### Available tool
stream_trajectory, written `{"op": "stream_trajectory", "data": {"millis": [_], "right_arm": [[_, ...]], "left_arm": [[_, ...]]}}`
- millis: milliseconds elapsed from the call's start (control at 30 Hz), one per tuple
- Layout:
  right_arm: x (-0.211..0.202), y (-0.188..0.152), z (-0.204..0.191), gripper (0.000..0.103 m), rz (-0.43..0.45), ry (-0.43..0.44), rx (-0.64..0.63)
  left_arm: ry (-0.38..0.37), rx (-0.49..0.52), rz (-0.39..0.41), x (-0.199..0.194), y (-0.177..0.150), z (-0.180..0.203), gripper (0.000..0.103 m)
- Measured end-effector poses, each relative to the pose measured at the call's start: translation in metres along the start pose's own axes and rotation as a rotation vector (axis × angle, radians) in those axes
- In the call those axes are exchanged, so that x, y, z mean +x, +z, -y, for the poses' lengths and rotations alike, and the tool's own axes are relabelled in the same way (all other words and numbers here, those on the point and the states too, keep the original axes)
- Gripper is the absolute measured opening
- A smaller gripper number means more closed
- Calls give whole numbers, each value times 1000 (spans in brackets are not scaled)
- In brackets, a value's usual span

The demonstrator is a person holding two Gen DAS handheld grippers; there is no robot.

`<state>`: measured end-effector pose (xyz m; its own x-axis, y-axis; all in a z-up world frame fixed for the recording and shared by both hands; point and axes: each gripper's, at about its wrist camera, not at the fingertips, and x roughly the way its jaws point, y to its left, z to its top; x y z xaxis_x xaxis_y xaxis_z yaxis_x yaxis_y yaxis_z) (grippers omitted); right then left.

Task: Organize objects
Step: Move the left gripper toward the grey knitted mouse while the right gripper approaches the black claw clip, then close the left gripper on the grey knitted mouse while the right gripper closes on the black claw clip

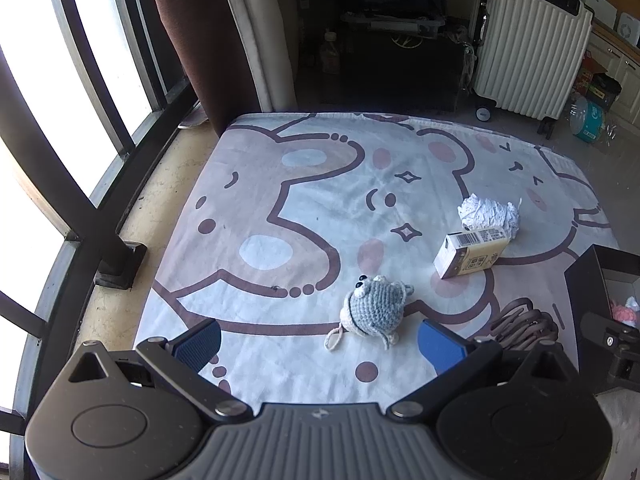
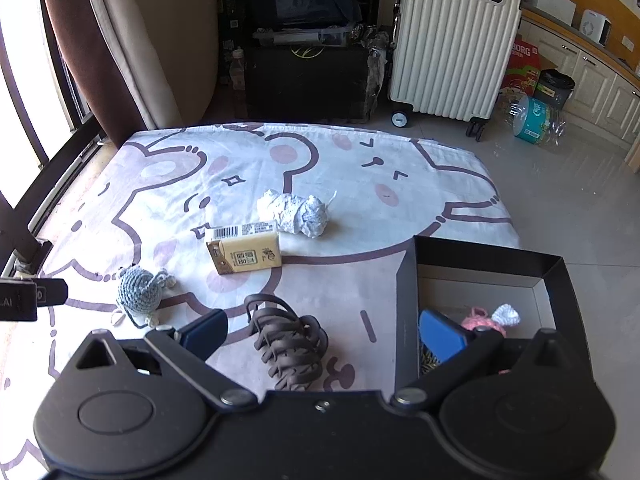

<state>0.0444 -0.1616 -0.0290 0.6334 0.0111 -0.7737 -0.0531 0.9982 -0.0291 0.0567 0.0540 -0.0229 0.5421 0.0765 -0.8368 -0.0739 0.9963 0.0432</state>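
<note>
Left tool (image 1: 318, 344) wide open, empty, above blanket (image 1: 320, 208); crochet mouse (image 1: 376, 308) just ahead of it. Carton (image 2: 244, 252), crumpled paper (image 2: 296, 214), brown clip (image 2: 288, 348) mid-blanket. Right tool (image 2: 320, 338) open, empty, beside black box (image 2: 484, 260).

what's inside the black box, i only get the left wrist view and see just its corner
Observer: The box holds a pink and white crochet piece; the right view shows it.
Operator: anything else in there
Observer: Something dark and speckled lies at the near left, too hidden to name.
Operator: where's the right gripper
Observer: The right gripper is open, one finger over the box, the other beside the brown clip.
</note>
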Motion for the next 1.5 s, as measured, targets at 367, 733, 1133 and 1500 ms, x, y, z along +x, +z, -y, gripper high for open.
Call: {"op": "stream_trajectory", "data": {"millis": [367, 733, 1133, 1500], "right_arm": [[-9, 32, 0, 103, 47, 69, 36], [11, 35, 3, 103, 29, 73, -14], [40, 23, 32, 76, -73, 169, 121], [63, 16, 49, 23, -166, 172, 201]], "left_arm": [[-21, -18, 29, 7, 11, 9, 103], [-22, -40, 13, 32, 20, 16, 103], [-29, -206, -76, 68, 24, 0, 103], [-30, -291, -100, 90, 25, -1, 103]]}}
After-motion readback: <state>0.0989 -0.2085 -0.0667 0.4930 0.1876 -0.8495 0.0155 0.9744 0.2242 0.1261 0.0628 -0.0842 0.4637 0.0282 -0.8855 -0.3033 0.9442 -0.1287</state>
